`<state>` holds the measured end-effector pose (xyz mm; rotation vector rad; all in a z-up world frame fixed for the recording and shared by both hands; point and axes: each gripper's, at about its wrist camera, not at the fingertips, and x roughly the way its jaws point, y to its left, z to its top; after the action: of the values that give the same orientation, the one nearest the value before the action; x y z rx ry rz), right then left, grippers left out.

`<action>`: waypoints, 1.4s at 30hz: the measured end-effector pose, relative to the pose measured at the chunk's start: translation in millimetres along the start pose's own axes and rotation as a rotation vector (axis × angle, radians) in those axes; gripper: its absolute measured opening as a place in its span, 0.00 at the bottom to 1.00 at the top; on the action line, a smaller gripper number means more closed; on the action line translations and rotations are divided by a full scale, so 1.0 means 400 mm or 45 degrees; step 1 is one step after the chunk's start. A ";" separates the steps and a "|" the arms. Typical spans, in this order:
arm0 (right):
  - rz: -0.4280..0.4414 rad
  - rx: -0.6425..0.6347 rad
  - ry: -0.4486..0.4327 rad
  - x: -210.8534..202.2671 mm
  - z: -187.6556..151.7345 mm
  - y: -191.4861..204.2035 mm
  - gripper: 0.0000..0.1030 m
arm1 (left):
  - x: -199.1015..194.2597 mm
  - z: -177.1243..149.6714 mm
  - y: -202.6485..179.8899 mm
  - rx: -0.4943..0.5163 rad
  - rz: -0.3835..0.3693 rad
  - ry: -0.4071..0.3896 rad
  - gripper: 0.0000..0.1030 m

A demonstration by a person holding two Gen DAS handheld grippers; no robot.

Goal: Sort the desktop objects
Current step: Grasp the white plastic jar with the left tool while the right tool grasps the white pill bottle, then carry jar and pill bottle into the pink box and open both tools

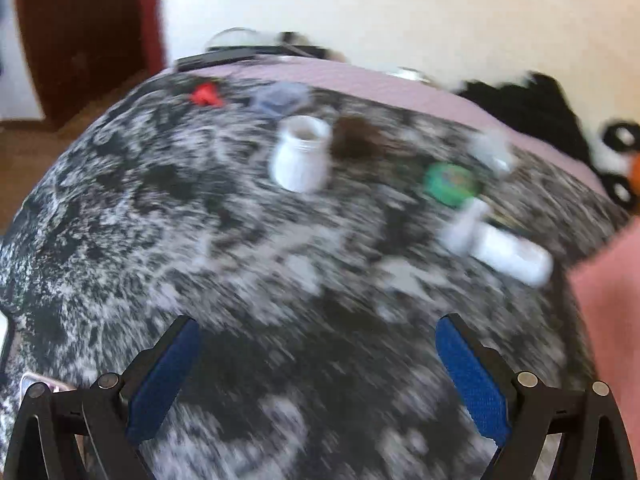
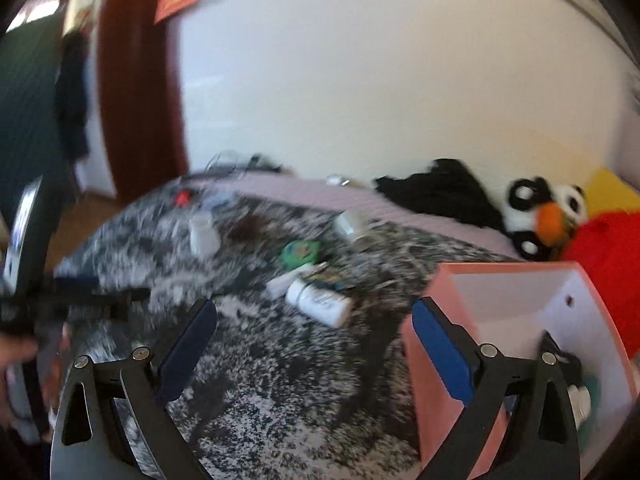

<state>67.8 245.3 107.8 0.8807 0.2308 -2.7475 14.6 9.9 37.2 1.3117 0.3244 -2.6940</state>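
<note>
Small objects lie scattered on a black-and-white speckled cloth (image 1: 160, 240). An upright white jar (image 1: 301, 154) stands beside a brown lump (image 1: 356, 138). Further right lie a green round tin (image 1: 452, 183) and a white bottle (image 1: 508, 254) on its side. A red piece (image 1: 206, 94) sits at the far left. My left gripper (image 1: 316, 328) hangs open over bare cloth, well short of them. In the right wrist view my right gripper (image 2: 314, 312) is open and holds nothing, with the white bottle (image 2: 320, 302) just beyond it and a pink box (image 2: 520, 320) at its right finger.
The pink box (image 1: 608, 300) holds a few items low in its right corner. A panda plush (image 2: 544, 216), a red cushion (image 2: 608, 264) and black cloth (image 2: 440, 192) lie along the wall. The left gripper's body (image 2: 32, 264) reaches in at the left of the right wrist view.
</note>
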 end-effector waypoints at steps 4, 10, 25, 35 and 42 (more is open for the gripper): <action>-0.020 -0.122 0.084 0.108 -0.027 0.018 0.97 | 0.096 0.044 0.009 -0.048 0.008 0.006 0.95; -0.034 -0.191 0.184 0.262 -0.040 -0.008 0.97 | 0.209 0.114 -0.001 -0.114 -0.012 -0.002 0.95; -0.049 -0.235 0.334 0.572 -0.073 -0.033 0.88 | 0.424 0.219 -0.011 -0.182 0.034 0.017 0.95; 0.072 -0.279 0.340 0.520 -0.090 0.047 0.65 | 0.372 0.212 0.024 -0.094 -0.036 -0.028 0.57; 0.138 -0.246 0.340 0.412 -0.095 0.110 0.65 | 0.182 0.169 0.057 0.016 -0.114 -0.093 0.58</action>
<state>-28.8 181.2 -23.2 1.1656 0.4730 -2.4540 -76.6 -30.5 17.1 1.2268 0.3672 -2.8142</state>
